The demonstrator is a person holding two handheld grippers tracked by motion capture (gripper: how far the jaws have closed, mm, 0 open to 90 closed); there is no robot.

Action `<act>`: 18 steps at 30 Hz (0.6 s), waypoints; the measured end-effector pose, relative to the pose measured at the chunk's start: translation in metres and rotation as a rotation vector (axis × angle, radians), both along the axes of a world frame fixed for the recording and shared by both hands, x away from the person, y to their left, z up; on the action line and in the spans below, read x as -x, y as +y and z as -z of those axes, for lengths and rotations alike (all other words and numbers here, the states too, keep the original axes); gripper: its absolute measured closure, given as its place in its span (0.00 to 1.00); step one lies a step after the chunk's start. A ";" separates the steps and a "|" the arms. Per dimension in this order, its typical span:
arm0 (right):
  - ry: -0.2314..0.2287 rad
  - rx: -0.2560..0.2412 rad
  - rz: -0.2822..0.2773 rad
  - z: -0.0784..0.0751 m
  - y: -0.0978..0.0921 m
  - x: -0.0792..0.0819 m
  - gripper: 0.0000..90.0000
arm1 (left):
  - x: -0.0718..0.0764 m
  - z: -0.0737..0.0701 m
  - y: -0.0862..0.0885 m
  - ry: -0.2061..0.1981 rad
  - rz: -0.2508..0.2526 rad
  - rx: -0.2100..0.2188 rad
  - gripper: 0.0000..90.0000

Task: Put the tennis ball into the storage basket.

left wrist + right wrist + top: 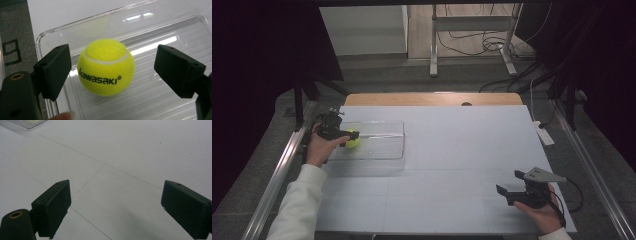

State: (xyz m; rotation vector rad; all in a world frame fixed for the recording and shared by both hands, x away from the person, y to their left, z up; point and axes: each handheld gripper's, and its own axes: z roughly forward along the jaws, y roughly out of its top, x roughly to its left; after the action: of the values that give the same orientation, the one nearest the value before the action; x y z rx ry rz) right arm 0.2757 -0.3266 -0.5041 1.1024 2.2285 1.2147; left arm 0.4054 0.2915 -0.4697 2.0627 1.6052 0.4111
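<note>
tennis ball (106, 67) in clear tray (160, 30), logo upright | left hand-held gripper (112, 72) jaws apart, straddling it | right hand-held gripper (115, 207) apart

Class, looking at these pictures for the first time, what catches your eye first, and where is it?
The yellow Kawasaki tennis ball stands out, lying in the clear plastic tray at the table's left, between the open jaws of the left gripper. The right gripper is open above the bare white table at the near right.
</note>
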 end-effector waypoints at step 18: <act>-0.001 0.003 0.001 0.000 0.000 0.000 0.10 | 0.008 -0.004 0.005 -0.034 0.005 0.041 0.16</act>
State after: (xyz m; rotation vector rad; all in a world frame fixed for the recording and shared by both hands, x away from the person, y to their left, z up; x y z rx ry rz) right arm 0.2755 -0.3266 -0.5039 1.1022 2.2279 1.2109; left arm 0.3979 0.2962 -0.4658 2.0181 1.5753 0.4058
